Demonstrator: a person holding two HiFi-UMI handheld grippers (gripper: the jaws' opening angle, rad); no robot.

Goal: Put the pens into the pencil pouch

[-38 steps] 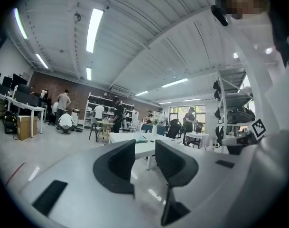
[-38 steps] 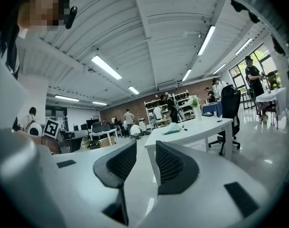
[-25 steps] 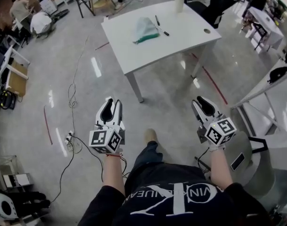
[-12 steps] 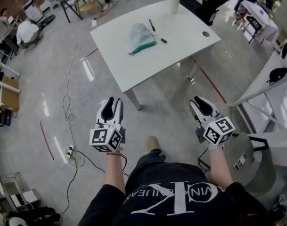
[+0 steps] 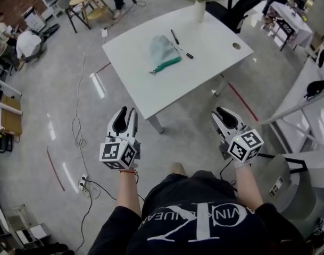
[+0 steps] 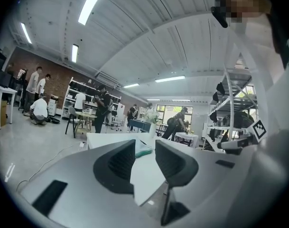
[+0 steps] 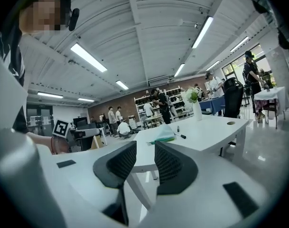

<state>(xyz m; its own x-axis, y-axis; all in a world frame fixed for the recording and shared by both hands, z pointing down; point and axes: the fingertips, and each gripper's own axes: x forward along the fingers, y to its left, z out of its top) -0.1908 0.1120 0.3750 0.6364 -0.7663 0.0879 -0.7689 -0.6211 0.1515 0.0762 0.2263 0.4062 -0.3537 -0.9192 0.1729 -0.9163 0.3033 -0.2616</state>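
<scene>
A pale translucent pencil pouch [image 5: 162, 49] with a teal zip edge lies on the white table [image 5: 140, 86] ahead of me. Two black pens [image 5: 174, 36] [image 5: 184, 52] lie just right of it. My left gripper [image 5: 126, 112] and right gripper [image 5: 220, 112] hang over the floor, short of the table's near edge, both open with nothing between the jaws. In the left gripper view the gripper [image 6: 144, 144] points at the pouch [image 6: 145, 151]. In the right gripper view the gripper [image 7: 145, 147] frames the table; the pouch [image 7: 164, 134] and a pen [image 7: 182, 136] show above it.
A white vase of flowers [image 5: 200, 5] stands at the table's far edge, near a round cable hole [image 5: 236, 45]. Cables [image 5: 79, 126] trail on the floor at left. White shelving [image 5: 302, 108] stands at right. People work at desks far left.
The table has drawn nearer and lower in the head view. Both grippers have advanced toward it together, jaws unchanged.
</scene>
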